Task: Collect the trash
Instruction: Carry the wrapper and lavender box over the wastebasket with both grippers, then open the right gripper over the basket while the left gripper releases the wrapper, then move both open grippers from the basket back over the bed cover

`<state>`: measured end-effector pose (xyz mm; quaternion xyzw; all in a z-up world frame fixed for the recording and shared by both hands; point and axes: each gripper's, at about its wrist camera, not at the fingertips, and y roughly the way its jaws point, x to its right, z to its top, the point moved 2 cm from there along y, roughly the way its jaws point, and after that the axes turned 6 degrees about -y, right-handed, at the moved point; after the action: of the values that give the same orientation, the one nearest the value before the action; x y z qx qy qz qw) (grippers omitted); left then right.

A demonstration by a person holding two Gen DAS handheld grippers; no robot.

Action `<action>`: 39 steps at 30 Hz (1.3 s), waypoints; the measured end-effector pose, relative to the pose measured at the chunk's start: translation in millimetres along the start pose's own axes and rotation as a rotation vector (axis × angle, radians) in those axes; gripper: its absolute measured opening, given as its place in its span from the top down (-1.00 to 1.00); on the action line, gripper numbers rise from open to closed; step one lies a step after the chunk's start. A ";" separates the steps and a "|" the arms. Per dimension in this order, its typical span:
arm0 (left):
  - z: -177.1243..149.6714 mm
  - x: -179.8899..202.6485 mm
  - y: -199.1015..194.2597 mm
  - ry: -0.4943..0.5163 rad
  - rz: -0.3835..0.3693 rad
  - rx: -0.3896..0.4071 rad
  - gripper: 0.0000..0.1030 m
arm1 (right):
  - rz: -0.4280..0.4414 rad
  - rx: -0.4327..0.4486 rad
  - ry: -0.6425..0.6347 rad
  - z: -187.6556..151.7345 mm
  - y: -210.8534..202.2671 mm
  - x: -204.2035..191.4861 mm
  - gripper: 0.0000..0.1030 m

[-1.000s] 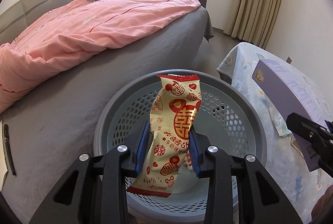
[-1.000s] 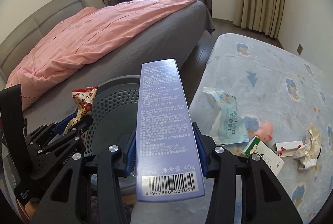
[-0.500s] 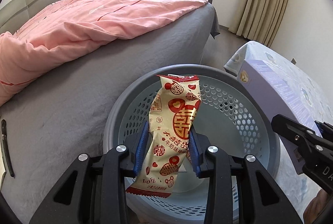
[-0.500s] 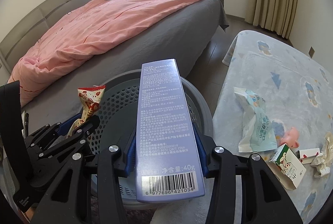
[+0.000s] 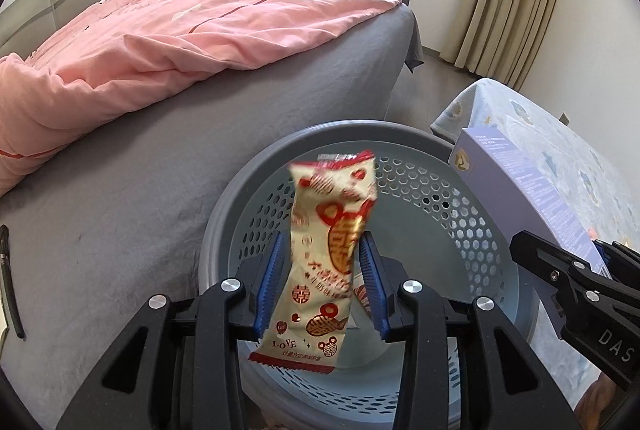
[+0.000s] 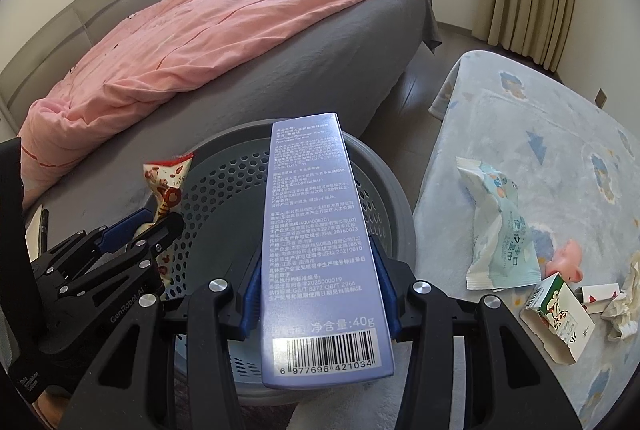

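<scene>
left gripper (image 5: 324, 282): fingers parted, snack wrapper (image 5: 330, 254) loose between, over basket (image 5: 496, 190) | right gripper (image 6: 318, 294): clamping purple box (image 6: 316, 242)

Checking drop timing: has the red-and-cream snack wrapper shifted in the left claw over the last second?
Yes. The snack wrapper has tilted and blurred between wider-open pads, slipping toward the gray laundry basket below.

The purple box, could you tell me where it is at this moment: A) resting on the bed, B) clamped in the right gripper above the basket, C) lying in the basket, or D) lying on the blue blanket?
B: the purple box sits between the right gripper's shut jaws, over the grey basket.
</scene>
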<state>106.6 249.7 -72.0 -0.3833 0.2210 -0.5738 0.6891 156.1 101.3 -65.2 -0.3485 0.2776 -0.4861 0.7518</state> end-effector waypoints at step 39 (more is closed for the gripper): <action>-0.7 -1.6 -3.0 -0.017 0.026 0.013 -0.35 | -0.015 0.000 0.020 -9.1 0.3 8.6 -0.20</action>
<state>103.9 250.9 -70.2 -0.3809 0.2164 -0.5630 0.7008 152.6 91.1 -71.6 -0.3456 0.2825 -0.4952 0.7453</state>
